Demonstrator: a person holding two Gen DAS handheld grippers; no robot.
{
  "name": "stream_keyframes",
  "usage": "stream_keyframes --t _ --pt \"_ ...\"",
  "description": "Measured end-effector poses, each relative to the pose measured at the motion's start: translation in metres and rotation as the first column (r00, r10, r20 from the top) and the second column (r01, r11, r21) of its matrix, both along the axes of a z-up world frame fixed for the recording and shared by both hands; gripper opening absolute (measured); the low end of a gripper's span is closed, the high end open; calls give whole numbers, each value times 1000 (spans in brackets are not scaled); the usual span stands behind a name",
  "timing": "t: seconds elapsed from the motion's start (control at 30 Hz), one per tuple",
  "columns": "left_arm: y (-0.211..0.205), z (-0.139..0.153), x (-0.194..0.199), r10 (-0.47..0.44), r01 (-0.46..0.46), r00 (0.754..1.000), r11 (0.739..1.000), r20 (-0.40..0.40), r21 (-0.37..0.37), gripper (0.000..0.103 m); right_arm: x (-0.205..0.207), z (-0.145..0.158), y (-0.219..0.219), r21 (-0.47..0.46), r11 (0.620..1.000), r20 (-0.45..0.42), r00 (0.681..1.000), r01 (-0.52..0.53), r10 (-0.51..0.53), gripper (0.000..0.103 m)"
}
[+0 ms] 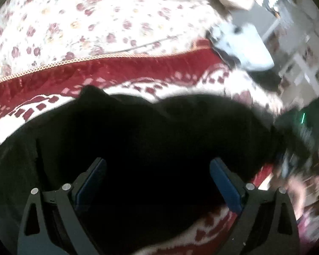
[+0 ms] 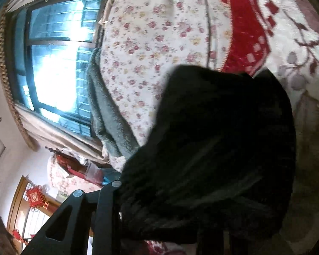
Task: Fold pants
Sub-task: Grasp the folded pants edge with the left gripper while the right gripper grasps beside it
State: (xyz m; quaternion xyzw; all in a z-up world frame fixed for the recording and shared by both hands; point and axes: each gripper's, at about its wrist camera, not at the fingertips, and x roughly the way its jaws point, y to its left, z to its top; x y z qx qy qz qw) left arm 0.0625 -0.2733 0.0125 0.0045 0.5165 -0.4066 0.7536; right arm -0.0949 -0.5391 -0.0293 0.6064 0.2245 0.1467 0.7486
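Note:
The black pants (image 1: 159, 127) lie on a red and white blanket (image 1: 121, 68), and their cloth fills the space under my left gripper (image 1: 157, 170). That gripper is open: its two blue pads (image 1: 91, 182) stand wide apart above the cloth and do not press on it. In the right wrist view the black pants (image 2: 223, 138) hang bunched over my right gripper (image 2: 163, 208), lifted off the bed. Its jaws have closed on the fabric, which hides the pads. Only its left finger arm (image 2: 104, 212) shows.
A floral quilt (image 1: 95, 17) covers the bed beyond the blanket's red band (image 2: 240, 31). A grey fleece throw (image 2: 108, 116) lies at the bed's edge by a bright window (image 2: 57, 63) with curtains. A white object (image 1: 248, 51) sits at the bed's right corner, with furniture beyond.

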Motion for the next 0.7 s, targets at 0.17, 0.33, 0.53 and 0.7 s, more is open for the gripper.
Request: stream_keyframes --t 0.17,0.33,0.53,0.7 --pt "-45 -4 57 -98 97 995 994 17 51 99 -6 -18 -6 49 999 -51 999 -5 8 35" --pt "-109 -32 104 -275 279 959 958 -62 70 99 -7 -26 3 27 997 -116 990 -78 81 40" --pt "-157 -70 113 -440 457 888 879 -136 140 99 -16 -49 -4 63 996 -144 987 -65 74 76" --pt "-169 -85 85 -530 540 841 812 -109 222 102 -20 -55 -13 80 996 -85 996 -36 42 74"
